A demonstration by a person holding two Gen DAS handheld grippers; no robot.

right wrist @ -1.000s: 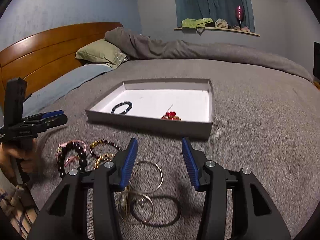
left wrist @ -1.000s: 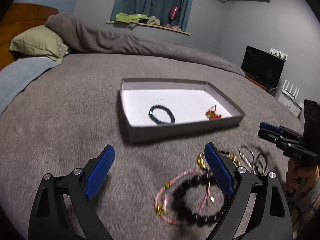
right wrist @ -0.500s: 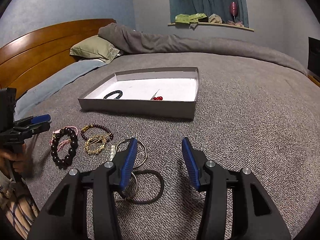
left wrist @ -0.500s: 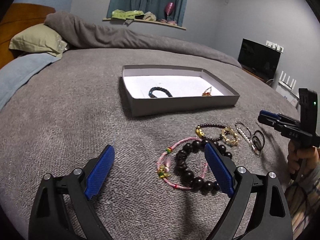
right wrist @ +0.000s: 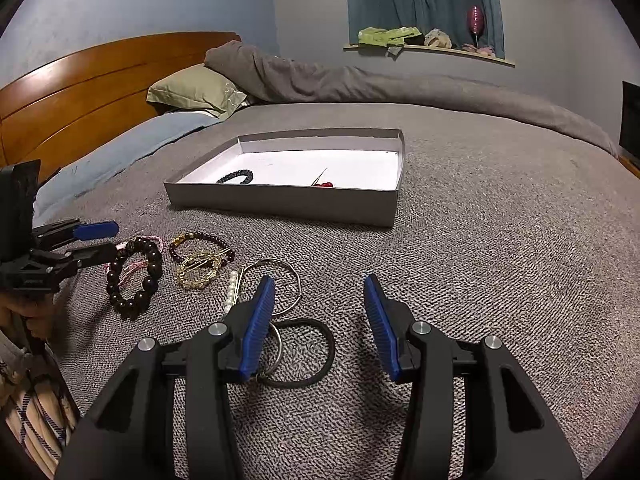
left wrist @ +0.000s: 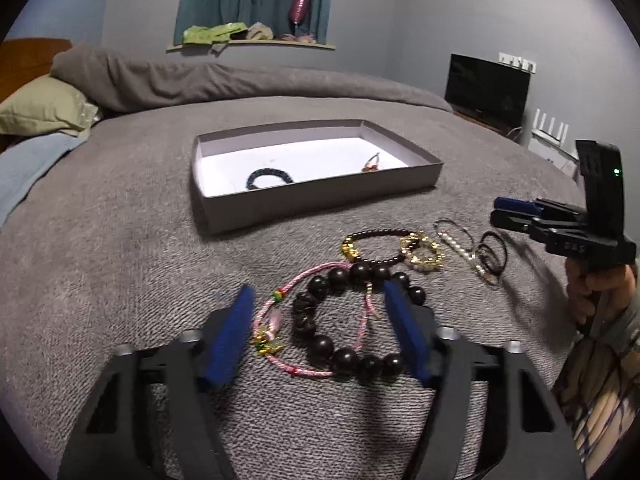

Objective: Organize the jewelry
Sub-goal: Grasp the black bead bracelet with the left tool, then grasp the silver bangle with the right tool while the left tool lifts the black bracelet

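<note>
Left hand-held gripper (left wrist: 318, 334): released, jaws wide, straddling the big dark bead bracelet (left wrist: 352, 322) and the pink cord bracelet (left wrist: 316, 320) tangled through it, on the bed (left wrist: 120, 248) near its front edge.
Step in hand (a judgement): picking up the dark bead bracelet for the tray.
Doing it well: lower until the pads reach the blanket, close across one side of the bead ring rather than its hollow middle, lift slowly (the pink cord may well ride along; shake free or carry both).
Tray (left wrist: 316, 204): grey-walled, white floor, mid-bed beyond the loose pieces; holding one small dark bracelet (left wrist: 269, 179) on its left half and one red-beaded piece (left wrist: 370, 165) on its right half.
Loose count: one big dark bead bracelet, one pink cord, one thin maroon bead bracelet (left wrist: 378, 246), one gold chain bracelet (left wrist: 424, 252), one pearl clip (left wrist: 460, 250), thin metal rings and a black hair tie (right wrist: 304, 354) (ring count unclear).
Right hand-held gripper (right wrist: 318, 326): released, holding nothing, left pad just over the rings and hair tie, toward the bed's front edge.
</note>
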